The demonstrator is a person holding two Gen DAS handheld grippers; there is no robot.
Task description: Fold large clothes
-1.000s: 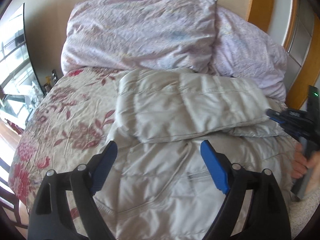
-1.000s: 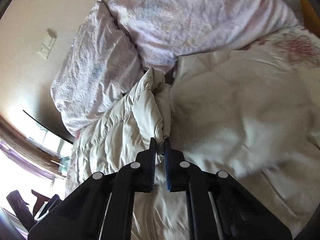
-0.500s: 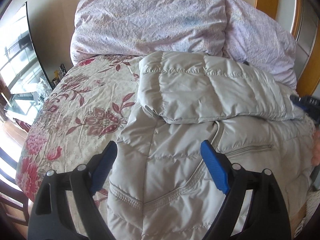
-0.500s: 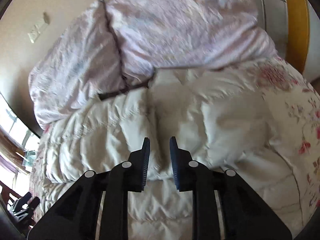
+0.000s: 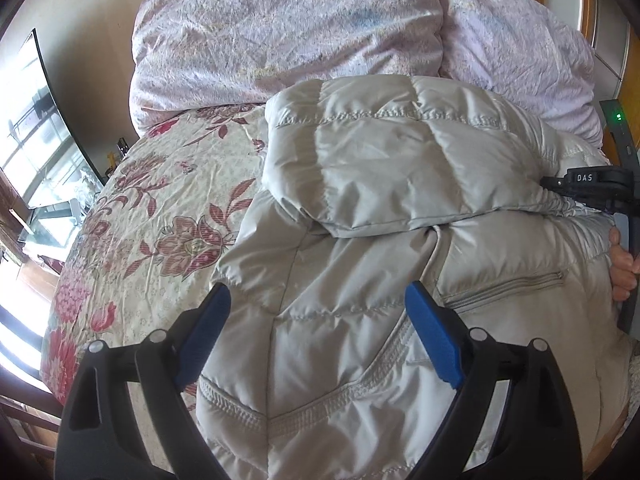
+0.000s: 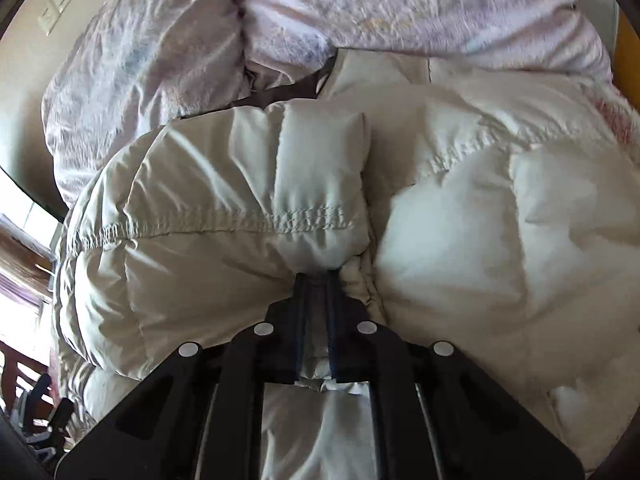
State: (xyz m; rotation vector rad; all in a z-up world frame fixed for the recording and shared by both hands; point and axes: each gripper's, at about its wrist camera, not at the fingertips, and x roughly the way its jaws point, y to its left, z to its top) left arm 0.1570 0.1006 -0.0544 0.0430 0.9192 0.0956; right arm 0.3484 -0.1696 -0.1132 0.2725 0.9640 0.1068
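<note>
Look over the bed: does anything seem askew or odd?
Nothing is damaged or spilled. The jacket is only half folded: one sleeve lies across its body, bunched where the right claw pinches it. The pillows are rumpled.

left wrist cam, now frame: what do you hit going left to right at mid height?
Window → floral bedspread → grey puffer jacket → right gripper, shut on the jacket's fabric → person's hand.
</note>
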